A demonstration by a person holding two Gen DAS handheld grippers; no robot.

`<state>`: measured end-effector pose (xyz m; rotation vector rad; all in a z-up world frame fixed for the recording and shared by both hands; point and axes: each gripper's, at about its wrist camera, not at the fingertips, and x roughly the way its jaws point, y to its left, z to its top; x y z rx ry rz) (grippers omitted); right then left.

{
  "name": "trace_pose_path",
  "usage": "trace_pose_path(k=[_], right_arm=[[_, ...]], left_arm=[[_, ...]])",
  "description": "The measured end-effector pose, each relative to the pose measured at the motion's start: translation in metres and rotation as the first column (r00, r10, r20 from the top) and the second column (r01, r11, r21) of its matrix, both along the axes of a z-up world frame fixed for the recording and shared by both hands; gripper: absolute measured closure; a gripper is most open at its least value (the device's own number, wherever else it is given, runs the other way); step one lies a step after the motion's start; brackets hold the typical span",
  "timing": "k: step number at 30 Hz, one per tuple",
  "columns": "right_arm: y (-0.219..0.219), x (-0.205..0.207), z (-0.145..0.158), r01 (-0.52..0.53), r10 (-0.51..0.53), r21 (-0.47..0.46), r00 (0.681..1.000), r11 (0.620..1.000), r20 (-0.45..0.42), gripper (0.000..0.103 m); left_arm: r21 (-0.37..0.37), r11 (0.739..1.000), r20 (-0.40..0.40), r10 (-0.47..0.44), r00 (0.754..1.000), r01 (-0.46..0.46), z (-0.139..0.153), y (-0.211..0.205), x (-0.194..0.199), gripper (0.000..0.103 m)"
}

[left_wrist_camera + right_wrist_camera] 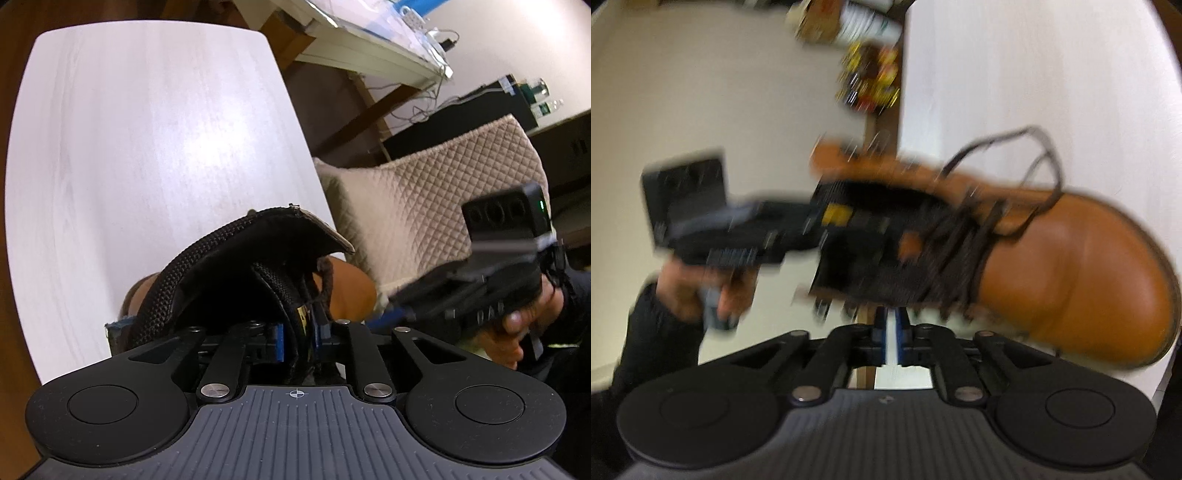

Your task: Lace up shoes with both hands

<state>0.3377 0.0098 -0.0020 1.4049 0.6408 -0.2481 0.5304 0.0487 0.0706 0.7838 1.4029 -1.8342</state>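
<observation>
A tan leather boot [1082, 266] with a black padded collar and tongue [236, 269] lies over the white table's edge. Dark brown laces [1027, 162] loop loose above its eyelets. My left gripper [298, 338] is shut on the boot's black tongue and collar, seen close up in the left wrist view. It also shows in the right wrist view [798, 225], blurred, at the boot's opening. My right gripper [891, 334] is shut with a thin gap between its blue pads, empty, just below the boot's side. It shows blurred in the left wrist view [402, 314].
The white table [147, 147] stretches ahead in the left wrist view. A beige quilted cushion [436, 206] stands to the right of it. A desk with cables and black boxes [491, 103] stands beyond. Blurred boxes [868, 74] lie past the table edge.
</observation>
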Motion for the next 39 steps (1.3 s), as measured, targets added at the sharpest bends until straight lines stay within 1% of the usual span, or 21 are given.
trace_pose_path(k=[3,5,6,8,9,10,12,15,19,23,24,25,26,28,32,33,35,36,37,39], right_arm=[[-0.002,0.005,-0.003,-0.001,0.001,-0.014,1.0,1.0,-0.014,0.089],[0.0,0.008,-0.005,-0.007,0.007,-0.017,1.0,1.0,-0.028,0.089],[0.001,0.008,-0.005,-0.005,0.004,-0.025,1.0,1.0,-0.028,0.089],[0.002,0.009,-0.003,0.013,-0.015,-0.045,1.0,0.999,-0.026,0.089],[0.002,0.009,-0.002,0.02,-0.021,-0.053,0.999,0.998,-0.024,0.089],[0.003,0.01,-0.001,0.024,-0.025,-0.061,0.999,0.998,-0.023,0.089],[0.002,0.012,-0.001,0.031,-0.033,-0.064,0.999,0.997,-0.026,0.089],[0.003,0.014,-0.002,0.034,-0.036,-0.064,0.999,0.997,-0.031,0.089],[0.005,0.013,-0.007,0.072,-0.072,-0.029,0.997,0.997,-0.017,0.089],[0.005,0.011,-0.009,0.075,-0.075,-0.033,0.997,0.997,-0.016,0.089],[0.004,0.011,-0.009,0.075,-0.075,-0.04,0.997,0.996,-0.008,0.097],[0.005,0.009,-0.007,0.076,-0.076,-0.047,0.997,0.996,0.005,0.101],[0.006,0.007,-0.006,0.074,-0.073,-0.05,0.997,0.996,0.009,0.101],[0.008,0.007,0.0,0.033,-0.032,-0.06,0.999,0.998,0.012,0.102],[0.016,0.005,0.007,-0.044,0.044,-0.048,0.999,0.998,0.005,0.102],[0.016,0.003,0.007,-0.044,0.044,-0.043,0.999,0.998,-0.002,0.102],[0.015,0.001,0.006,-0.024,0.023,-0.043,1.0,0.999,-0.019,0.095],[0.013,0.002,0.005,-0.01,0.009,-0.043,1.0,0.999,-0.023,0.089],[0.012,0.002,0.003,0.004,-0.005,-0.037,1.0,0.999,-0.024,0.086],[0.01,0.005,0.002,0.009,-0.01,-0.036,1.0,0.999,-0.021,0.086]], left_arm=[[0.017,1.0,0.006,-0.024,1.0,0.023,-0.002,-0.004,-0.004,0.086],[0.043,0.999,-0.003,-0.019,1.0,0.02,-0.007,-0.007,-0.005,0.09],[0.057,0.998,-0.024,-0.003,1.0,0.005,-0.01,-0.009,-0.004,0.092],[0.094,0.994,-0.106,0.061,0.993,-0.051,-0.017,-0.011,0.004,0.093],[0.104,0.992,-0.134,0.082,0.988,-0.068,-0.018,-0.011,0.008,0.094],[0.113,0.99,-0.156,0.099,0.983,-0.082,-0.02,-0.01,0.011,0.094],[0.121,0.988,-0.174,0.112,0.978,-0.091,-0.022,-0.009,0.013,0.094],[0.124,0.989,-0.181,0.107,0.978,-0.085,-0.023,-0.009,0.012,0.094],[0.126,0.989,-0.184,0.1,0.978,-0.078,-0.023,-0.009,0.011,0.094],[0.123,0.99,-0.178,0.095,0.979,-0.074,-0.022,-0.009,0.011,0.094],[0.122,0.99,-0.178,0.095,0.98,-0.074,-0.022,-0.009,0.012,0.094],[0.121,0.99,-0.177,0.094,0.98,-0.073,-0.022,-0.008,0.012,0.094],[0.12,0.99,-0.176,0.092,0.98,-0.072,-0.022,-0.008,0.013,0.094],[0.116,0.991,-0.171,0.086,0.981,-0.067,-0.021,-0.007,0.015,0.094],[0.116,0.991,-0.162,0.083,0.983,-0.065,-0.021,-0.01,0.013,0.094],[0.118,0.991,-0.161,0.084,0.983,-0.065,-0.021,-0.01,0.013,0.094],[0.123,0.991,-0.162,0.079,0.984,-0.059,-0.022,-0.011,0.014,0.094],[0.124,0.991,-0.16,0.078,0.984,-0.058,-0.022,-0.011,0.014,0.093],[0.124,0.991,-0.155,0.073,0.985,-0.054,-0.021,-0.011,0.013,0.093],[0.121,0.991,-0.144,0.067,0.987,-0.05,-0.021,-0.012,0.012,0.093]])
